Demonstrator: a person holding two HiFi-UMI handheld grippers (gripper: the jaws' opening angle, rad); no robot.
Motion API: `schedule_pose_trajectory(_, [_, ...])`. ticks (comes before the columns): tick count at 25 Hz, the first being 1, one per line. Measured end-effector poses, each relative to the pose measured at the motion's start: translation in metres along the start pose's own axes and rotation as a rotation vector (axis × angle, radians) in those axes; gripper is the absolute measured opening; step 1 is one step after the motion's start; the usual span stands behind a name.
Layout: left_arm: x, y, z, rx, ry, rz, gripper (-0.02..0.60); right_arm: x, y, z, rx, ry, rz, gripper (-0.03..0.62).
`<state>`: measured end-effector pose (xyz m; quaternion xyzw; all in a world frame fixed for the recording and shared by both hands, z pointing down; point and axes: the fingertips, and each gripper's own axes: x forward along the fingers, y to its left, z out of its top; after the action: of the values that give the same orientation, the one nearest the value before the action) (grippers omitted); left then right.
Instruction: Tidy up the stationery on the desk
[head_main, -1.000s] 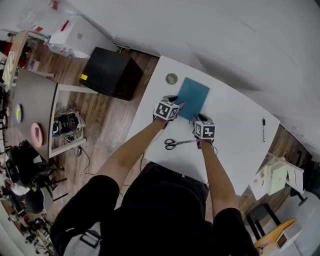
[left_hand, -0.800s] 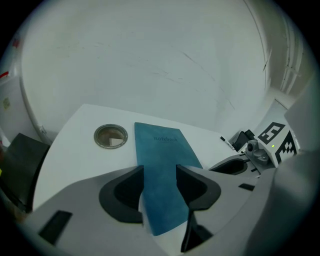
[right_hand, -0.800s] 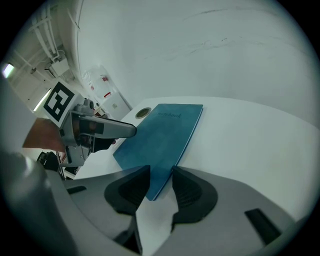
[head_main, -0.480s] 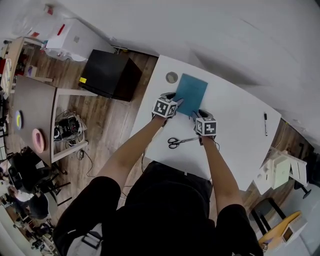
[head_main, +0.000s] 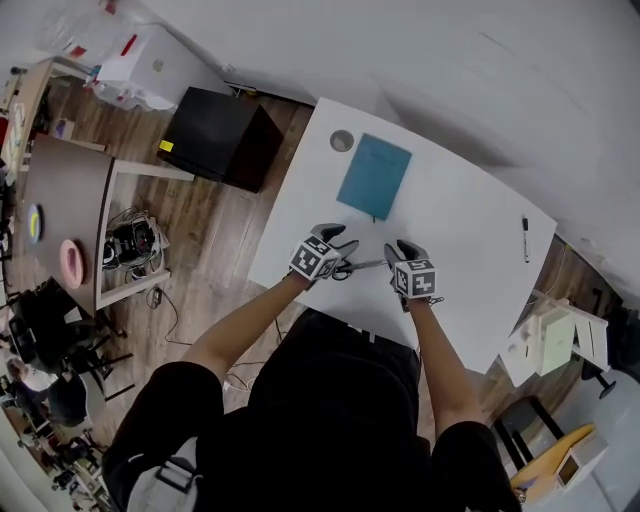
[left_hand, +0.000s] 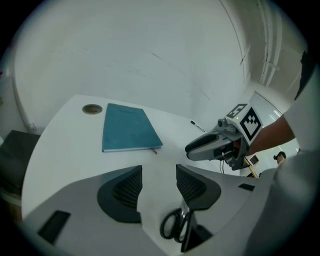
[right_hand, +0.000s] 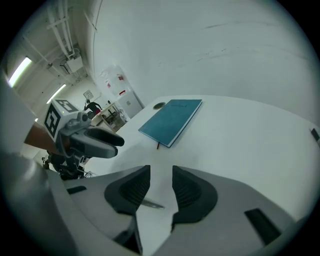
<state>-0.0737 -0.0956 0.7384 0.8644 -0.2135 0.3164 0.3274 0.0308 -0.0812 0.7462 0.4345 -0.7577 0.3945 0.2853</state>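
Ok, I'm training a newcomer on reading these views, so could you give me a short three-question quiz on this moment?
1. True or false: the blue notebook lies closed on the desk.
2. Which part of the scissors lies nearest the left tool? A) the handles B) the blade tip C) neither, the scissors are across the desk
3. Fill the gap: seen from the person, the pen lies far to the ___ of the notebook.

Key: 1 true; 2 A; 3 right.
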Motion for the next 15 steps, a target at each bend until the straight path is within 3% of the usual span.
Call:
schedule_pose_trajectory(5, [-0.007, -0.028, -0.05, 0.058, 0.075, 0.017, 0.207, -0.009, 0.016, -0.023, -0.018, -0.002, 0.034, 0.147])
schedule_pose_trajectory(9, [-0.007, -0.045, -0.067, 0.098, 0.102, 0.032, 0.207, -0.016, 0.031, -0.04, -0.056, 0.01, 0.059, 0.147])
schedule_pose_trajectory(15, [-0.008, -0.057, -0.076, 0.053, 0.076, 0.065, 0.207, -0.035, 0.027, -0.056, -0.056, 0.005, 0.052, 0.147])
